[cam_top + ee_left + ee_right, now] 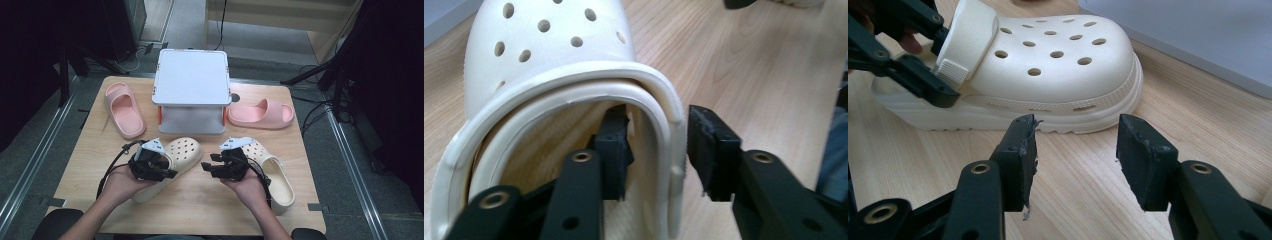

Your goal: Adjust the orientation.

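Observation:
A cream clog (182,157) lies on the table's near left, toe toward the white box. My left gripper (167,167) straddles its heel rim. In the left gripper view one pad sits inside the clog (549,60) and the other outside, with a small gap to the wall, so the left gripper (659,150) is open around the rim. The right gripper view shows the same clog (1058,65) side-on, with the left gripper (940,57) at its strap. My right gripper (209,162) (1075,155) is open and empty, pointing at that clog's side. A second cream clog (275,175) lies behind my right hand.
A white lidded box (191,90) stands at the middle back of the wooden table (90,165). A pink slide (124,110) lies to its left and another pink slide (260,113) to its right. Bare wood stretches along the near edge.

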A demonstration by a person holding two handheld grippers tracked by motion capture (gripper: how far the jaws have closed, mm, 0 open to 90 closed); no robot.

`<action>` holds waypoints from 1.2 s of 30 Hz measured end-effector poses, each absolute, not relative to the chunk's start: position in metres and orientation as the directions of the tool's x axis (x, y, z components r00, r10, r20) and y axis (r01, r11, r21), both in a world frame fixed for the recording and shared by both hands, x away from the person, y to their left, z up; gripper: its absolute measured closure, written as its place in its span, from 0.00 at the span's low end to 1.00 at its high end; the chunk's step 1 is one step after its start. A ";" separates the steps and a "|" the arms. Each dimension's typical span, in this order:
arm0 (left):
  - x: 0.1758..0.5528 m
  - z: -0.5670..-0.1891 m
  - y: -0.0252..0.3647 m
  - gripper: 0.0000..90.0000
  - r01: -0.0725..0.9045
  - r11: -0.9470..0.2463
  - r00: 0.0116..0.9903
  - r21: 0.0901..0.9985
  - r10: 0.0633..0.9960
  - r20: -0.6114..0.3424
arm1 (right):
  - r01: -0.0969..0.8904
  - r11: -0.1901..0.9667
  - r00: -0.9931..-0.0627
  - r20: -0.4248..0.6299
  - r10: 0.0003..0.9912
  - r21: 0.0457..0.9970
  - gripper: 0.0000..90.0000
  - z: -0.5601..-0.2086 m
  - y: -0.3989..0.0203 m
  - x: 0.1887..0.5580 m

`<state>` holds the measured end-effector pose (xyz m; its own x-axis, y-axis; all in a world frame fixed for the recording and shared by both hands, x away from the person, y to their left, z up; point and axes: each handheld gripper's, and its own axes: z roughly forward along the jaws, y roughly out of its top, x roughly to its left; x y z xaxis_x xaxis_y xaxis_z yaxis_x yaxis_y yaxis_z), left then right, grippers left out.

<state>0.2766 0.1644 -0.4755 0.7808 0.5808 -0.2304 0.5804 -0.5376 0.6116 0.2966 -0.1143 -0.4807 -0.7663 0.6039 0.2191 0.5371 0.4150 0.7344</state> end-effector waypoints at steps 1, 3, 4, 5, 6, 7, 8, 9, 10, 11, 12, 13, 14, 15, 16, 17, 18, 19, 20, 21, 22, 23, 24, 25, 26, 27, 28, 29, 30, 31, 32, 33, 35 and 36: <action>0.275 -0.474 0.166 0.64 0.581 -0.539 0.781 0.610 0.581 -0.229 | 0.538 0.415 -0.765 0.217 0.607 0.733 0.57 -0.481 -0.114 0.296; 0.271 -0.469 0.172 0.62 0.574 -0.539 0.783 0.617 0.583 -0.219 | 0.539 0.414 -0.763 0.218 0.608 0.733 0.57 -0.481 -0.113 0.295; 0.269 -0.466 0.176 0.61 0.572 -0.534 0.784 0.623 0.580 -0.222 | 0.537 0.415 -0.765 0.216 0.607 0.734 0.57 -0.481 -0.113 0.294; 0.268 -0.464 0.180 0.60 0.573 -0.525 0.781 0.629 0.583 -0.225 | 0.534 0.419 -0.768 0.213 0.604 0.734 0.58 -0.481 -0.112 0.294; 0.266 -0.461 0.183 0.60 0.572 -0.515 0.778 0.638 0.588 -0.223 | 0.531 0.420 -0.770 0.214 0.601 0.736 0.58 -0.481 -0.111 0.293; 0.265 -0.459 0.187 0.60 0.573 -0.503 0.774 0.647 0.592 -0.225 | 0.526 0.423 -0.775 0.211 0.596 0.737 0.58 -0.481 -0.110 0.293; 0.265 -0.456 0.190 0.60 0.573 -0.499 0.772 0.650 0.594 -0.224 | 0.528 0.427 -0.776 0.212 0.595 0.735 0.59 -0.482 -0.109 0.293; 0.264 -0.453 0.192 0.61 0.576 -0.490 0.768 0.654 0.600 -0.226 | 0.527 0.429 -0.778 0.213 0.591 0.733 0.59 -0.482 -0.108 0.293; 0.263 -0.450 0.195 0.65 0.580 -0.487 0.767 0.653 0.596 -0.237 | 0.526 0.429 -0.778 0.212 0.591 0.735 0.59 -0.482 -0.106 0.293; 0.262 -0.447 0.198 0.72 0.577 -0.486 0.772 0.657 0.588 -0.243 | 0.527 0.426 -0.779 0.217 0.588 0.736 0.59 -0.482 -0.105 0.294; 0.262 -0.444 0.201 0.76 0.572 -0.483 0.776 0.663 0.580 -0.247 | 0.528 0.420 -0.780 0.226 0.584 0.738 0.59 -0.481 -0.103 0.294; 0.261 -0.442 0.203 0.80 0.571 -0.479 0.775 0.667 0.582 -0.245 | 0.526 0.418 -0.781 0.227 0.581 0.740 0.60 -0.481 -0.102 0.294; 0.260 -0.440 0.204 0.82 0.574 -0.473 0.772 0.669 0.584 -0.251 | 0.529 0.418 -0.781 0.230 0.581 0.739 0.61 -0.481 -0.101 0.294; 0.260 -0.439 0.206 0.82 0.574 -0.470 0.772 0.670 0.583 -0.253 | 0.529 0.415 -0.782 0.236 0.576 0.740 0.62 -0.481 -0.100 0.294; 0.260 -0.439 0.208 0.83 0.582 -0.464 0.766 0.668 0.589 -0.257 | 0.533 0.418 -0.781 0.238 0.577 0.736 0.64 -0.481 -0.099 0.294; 0.261 -0.438 0.210 0.84 0.582 -0.465 0.764 0.667 0.593 -0.253 | 0.535 0.423 -0.783 0.241 0.574 0.732 0.66 -0.481 -0.098 0.295; 0.261 -0.436 0.211 0.85 0.582 -0.464 0.761 0.668 0.600 -0.247 | 0.537 0.425 -0.782 0.242 0.574 0.728 0.67 -0.481 -0.097 0.295; 0.262 -0.435 0.214 0.86 0.582 -0.464 0.760 0.668 0.602 -0.245 | 0.538 0.425 -0.784 0.247 0.570 0.728 0.69 -0.482 -0.096 0.295; 0.262 -0.433 0.216 0.87 0.577 -0.464 0.762 0.672 0.602 -0.238 | 0.540 0.427 -0.782 0.246 0.572 0.726 0.70 -0.482 -0.095 0.295; 0.264 -0.431 0.218 0.88 0.577 -0.468 0.761 0.669 0.605 -0.234 | 0.543 0.427 -0.781 0.249 0.572 0.723 0.72 -0.481 -0.094 0.295; 0.267 -0.428 0.221 0.90 0.571 -0.473 0.762 0.671 0.609 -0.219 | 0.539 0.430 -0.786 0.248 0.567 0.724 0.74 -0.482 -0.093 0.296; 0.269 -0.427 0.223 0.93 0.573 -0.471 0.758 0.670 0.616 -0.214 | 0.541 0.431 -0.783 0.246 0.571 0.723 0.78 -0.482 -0.092 0.296; 0.274 -0.426 0.227 0.94 0.574 -0.472 0.755 0.669 0.621 -0.210 | 0.538 0.432 -0.786 0.245 0.568 0.724 0.80 -0.482 -0.091 0.297; 0.280 -0.427 0.230 0.96 0.580 -0.475 0.749 0.662 0.631 -0.203 | 0.540 0.425 -0.783 0.248 0.570 0.726 0.84 -0.482 -0.090 0.297; 0.285 -0.428 0.232 0.97 0.580 -0.484 0.748 0.655 0.634 -0.194 | 0.537 0.421 -0.785 0.250 0.568 0.731 0.88 -0.482 -0.088 0.298; 0.292 -0.431 0.234 0.97 0.584 -0.494 0.747 0.644 0.638 -0.187 | 0.534 0.420 -0.785 0.245 0.569 0.734 0.90 -0.482 -0.086 0.299; 0.299 -0.435 0.236 0.98 0.590 -0.497 0.743 0.636 0.643 -0.188 | 0.527 0.422 -0.787 0.237 0.570 0.737 0.92 -0.482 -0.083 0.300; 0.306 -0.440 0.239 0.99 0.602 -0.496 0.736 0.626 0.648 -0.195 | 0.524 0.428 -0.789 0.232 0.568 0.736 0.94 -0.483 -0.081 0.301; 0.312 -0.445 0.240 0.99 0.619 -0.485 0.724 0.618 0.658 -0.208 | 0.515 0.436 -0.795 0.222 0.565 0.738 0.95 -0.483 -0.078 0.303; 0.317 -0.450 0.242 0.99 0.637 -0.474 0.713 0.609 0.662 -0.230 | 0.513 0.446 -0.797 0.214 0.564 0.733 0.96 -0.483 -0.074 0.304; 0.320 -0.454 0.243 0.99 0.644 -0.465 0.706 0.608 0.667 -0.238 | 0.507 0.453 -0.799 0.203 0.566 0.733 0.97 -0.483 -0.072 0.306; 0.322 -0.459 0.243 0.99 0.638 -0.464 0.711 0.615 0.661 -0.239 | 0.508 0.457 -0.800 0.203 0.564 0.730 0.97 -0.482 -0.070 0.308; 0.321 -0.466 0.242 0.99 0.629 -0.473 0.717 0.617 0.660 -0.224 | 0.514 0.455 -0.798 0.209 0.566 0.727 0.98 -0.482 -0.068 0.309; 0.321 -0.467 0.242 0.99 0.627 -0.475 0.718 0.617 0.659 -0.222 | 0.512 0.461 -0.798 0.203 0.567 0.725 0.98 -0.484 -0.067 0.308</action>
